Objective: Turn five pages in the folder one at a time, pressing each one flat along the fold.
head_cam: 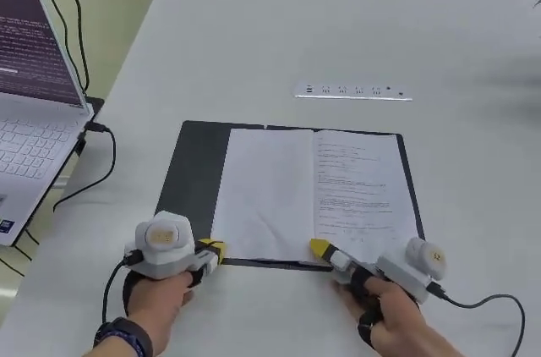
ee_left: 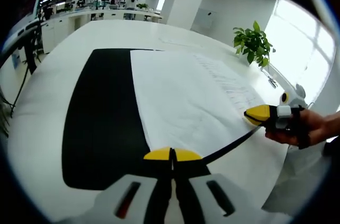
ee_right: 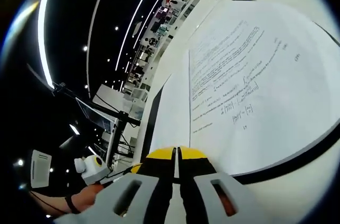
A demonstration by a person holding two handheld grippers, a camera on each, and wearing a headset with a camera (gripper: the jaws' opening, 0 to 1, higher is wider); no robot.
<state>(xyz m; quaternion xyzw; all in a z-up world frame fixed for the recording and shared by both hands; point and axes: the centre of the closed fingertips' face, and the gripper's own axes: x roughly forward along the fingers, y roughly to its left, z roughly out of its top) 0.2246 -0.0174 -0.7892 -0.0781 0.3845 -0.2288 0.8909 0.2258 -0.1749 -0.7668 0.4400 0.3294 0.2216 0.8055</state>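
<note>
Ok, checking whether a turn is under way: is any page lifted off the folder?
No, in the head view the blank left page and the printed right page both lie flat in the open folder.

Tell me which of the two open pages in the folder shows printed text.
The right-hand page, nearest the right claw: it carries lines of print, while the left-hand page is blank.

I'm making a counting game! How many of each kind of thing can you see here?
Hand-held grippers: 2, the left hand-held gripper and the right hand-held gripper
Folder: 1
Laptop: 1
Power strip: 1
Total: 5
</note>
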